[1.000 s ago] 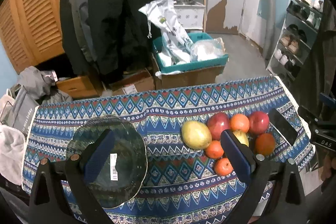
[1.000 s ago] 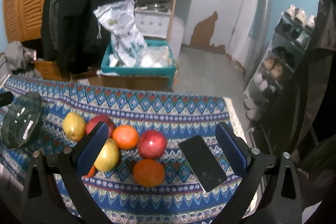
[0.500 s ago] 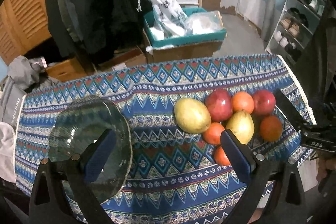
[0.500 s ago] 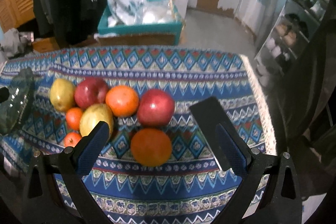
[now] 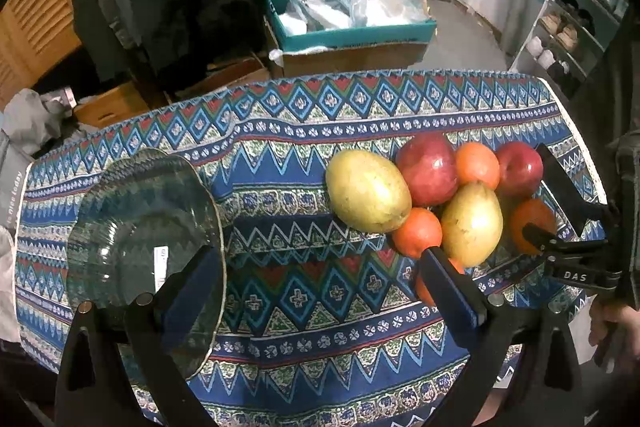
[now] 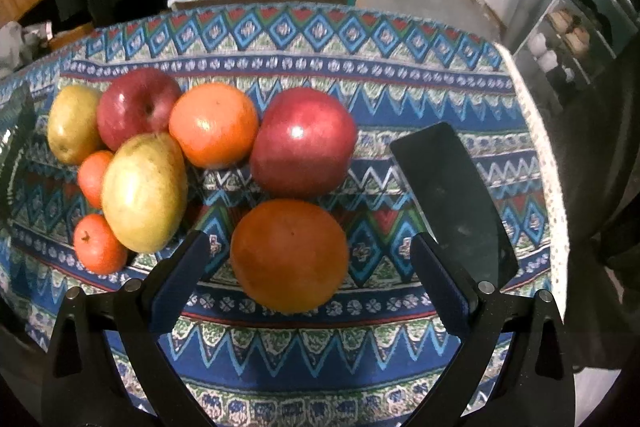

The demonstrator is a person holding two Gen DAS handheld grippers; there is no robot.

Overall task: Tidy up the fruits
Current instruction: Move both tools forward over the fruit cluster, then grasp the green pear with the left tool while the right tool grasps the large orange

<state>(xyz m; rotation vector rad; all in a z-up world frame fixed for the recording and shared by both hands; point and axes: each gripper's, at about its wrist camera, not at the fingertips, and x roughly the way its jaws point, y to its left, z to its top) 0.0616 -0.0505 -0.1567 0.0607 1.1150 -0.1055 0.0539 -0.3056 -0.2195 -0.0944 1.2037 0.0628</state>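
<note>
A heap of fruit lies on the patterned tablecloth (image 5: 280,291): two yellow mangoes (image 5: 368,191) (image 6: 142,197), two red apples (image 6: 304,143) (image 6: 138,107), and several oranges. A clear glass bowl (image 5: 132,227) sits empty at the left. My left gripper (image 5: 320,287) hangs open above the cloth between the bowl and the fruit. My right gripper (image 6: 310,259) is open, its fingers on either side of a large orange (image 6: 290,255) without touching it. That gripper's fingers (image 5: 540,233) also show at the right of the left wrist view.
A black phone (image 6: 452,195) lies flat right of the fruit, near the table's right edge. Beyond the table stand a teal crate (image 5: 352,31) with white bags, cardboard boxes, hanging coats and a shoe rack (image 5: 572,23). A hand (image 5: 612,323) holds the right gripper.
Both grippers have come down and forward toward the table. The right one has closed in on the large orange, which now sits between its open fingers.
</note>
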